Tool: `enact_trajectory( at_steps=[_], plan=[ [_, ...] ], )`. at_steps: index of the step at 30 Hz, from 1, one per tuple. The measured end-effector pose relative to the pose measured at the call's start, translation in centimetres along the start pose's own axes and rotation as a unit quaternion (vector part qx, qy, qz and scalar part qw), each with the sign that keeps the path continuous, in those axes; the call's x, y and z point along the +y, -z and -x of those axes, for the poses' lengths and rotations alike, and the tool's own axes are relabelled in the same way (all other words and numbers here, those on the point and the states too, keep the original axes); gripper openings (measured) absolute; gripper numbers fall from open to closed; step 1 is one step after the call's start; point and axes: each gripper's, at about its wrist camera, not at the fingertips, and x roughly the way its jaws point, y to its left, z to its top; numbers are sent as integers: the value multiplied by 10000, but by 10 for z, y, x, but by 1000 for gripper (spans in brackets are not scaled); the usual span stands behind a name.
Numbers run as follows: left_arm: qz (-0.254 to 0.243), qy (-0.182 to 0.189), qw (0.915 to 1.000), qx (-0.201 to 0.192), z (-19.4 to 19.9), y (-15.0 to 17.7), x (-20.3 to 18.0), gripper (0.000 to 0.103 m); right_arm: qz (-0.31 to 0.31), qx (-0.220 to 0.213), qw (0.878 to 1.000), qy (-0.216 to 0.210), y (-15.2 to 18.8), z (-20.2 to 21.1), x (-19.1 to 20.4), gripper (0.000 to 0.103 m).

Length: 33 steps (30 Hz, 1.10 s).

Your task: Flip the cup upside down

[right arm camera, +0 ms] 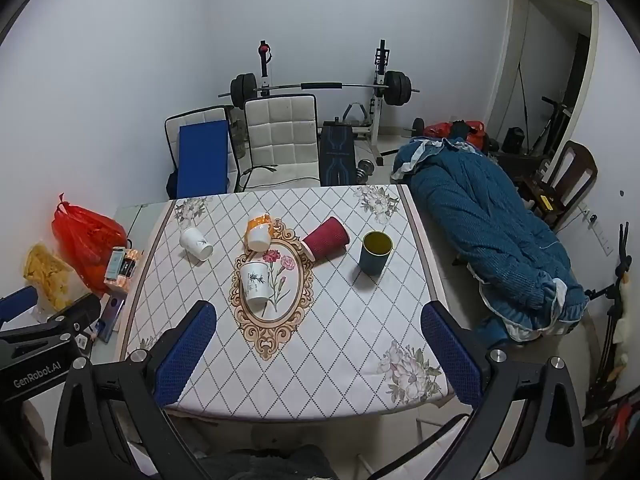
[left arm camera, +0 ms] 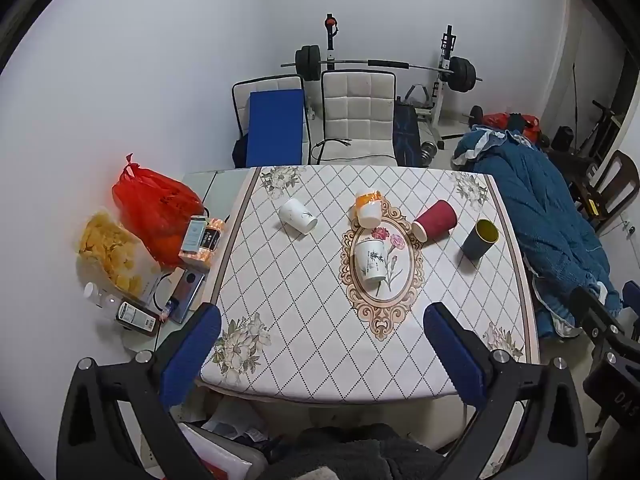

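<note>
On the quilted floral tablecloth (right arm camera: pixel 328 344), the dark blue cup with a yellow inside (right arm camera: pixel 375 253) stands upright near the right edge, mouth up, its axis vertical. I judge my right gripper (right arm camera: pixel 318 356) nearer; the cup sits well ahead, slightly right of centre. Both it and the left gripper (left arm camera: pixel 322 354) are spread wide, holding nothing.

Both wrist views look down from the table's (left arm camera: pixel 360 360) near edge.

tabletop (right arm camera: pixel 328 360): diamond-patterned cloth
centre: white mug (right arm camera: pixel 255 287)
12 o'clock: orange mug (right arm camera: pixel 259 234)
2 o'clock: red cup (right arm camera: pixel 326 238), teal cup (right arm camera: pixel 375 253)
10 o'clock: white cup (right arm camera: pixel 196 243)
</note>
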Motion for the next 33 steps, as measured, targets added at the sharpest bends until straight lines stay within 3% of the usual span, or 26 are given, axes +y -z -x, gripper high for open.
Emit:
enact_trajectory(
  at_steps=[33],
  plan=[
    [-22, 14, 10000, -57, 7, -11, -1, 103, -14, -33, 10000, 29, -3, 5, -2, 103]
  ],
)
